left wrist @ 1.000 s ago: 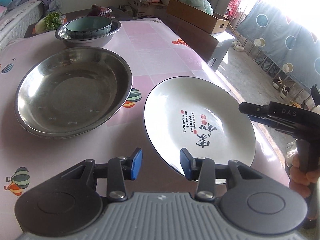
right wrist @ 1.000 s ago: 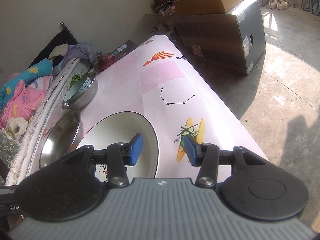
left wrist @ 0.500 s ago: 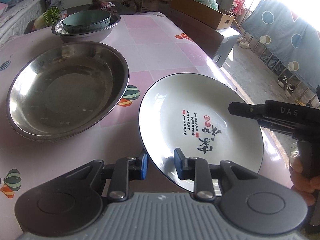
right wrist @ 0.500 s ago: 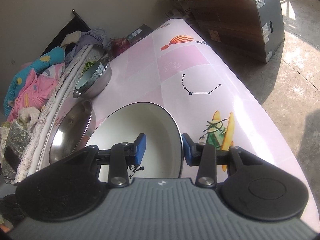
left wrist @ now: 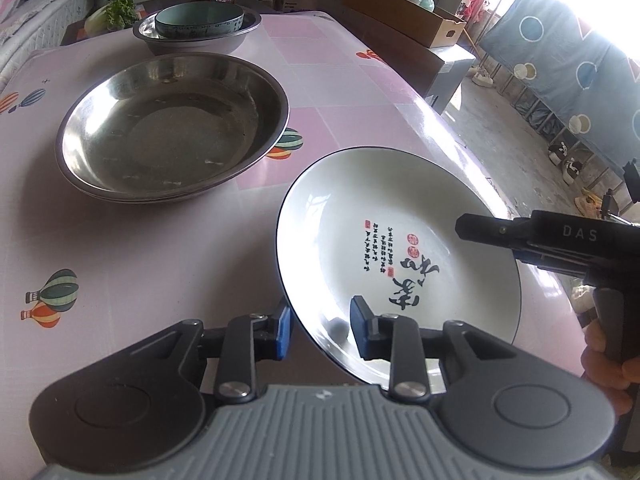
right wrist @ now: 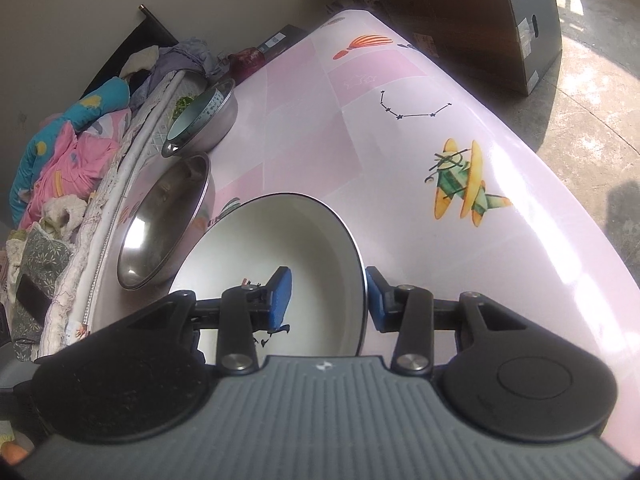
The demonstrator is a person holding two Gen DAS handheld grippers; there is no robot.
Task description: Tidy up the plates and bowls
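A white plate (left wrist: 400,220) with black calligraphy and a dark rim is held over the pink table (left wrist: 120,260). My left gripper (left wrist: 320,332) has the plate's near rim between its blue pads; its jaws are opening slightly, and the pads still touch the rim. My right gripper (right wrist: 328,298) is shut on the opposite rim of the plate (right wrist: 280,248), one pad inside and one outside. Its black body (left wrist: 560,240) shows in the left wrist view, with a hand (left wrist: 604,356) on the handle. A wide steel basin (left wrist: 172,128) lies beside the plate.
At the far end a teal bowl (left wrist: 200,20) sits inside a smaller steel bowl (left wrist: 192,42). The table's edge (right wrist: 560,208) drops to a concrete floor. Cardboard boxes (right wrist: 480,32) stand beyond it. A bed piled with clothes (right wrist: 72,152) runs along the other side.
Both grippers came onto the plate's rim from opposite sides and shut on it. Since then the plate has moved with them, away from the balloon sticker beside the steel basin.
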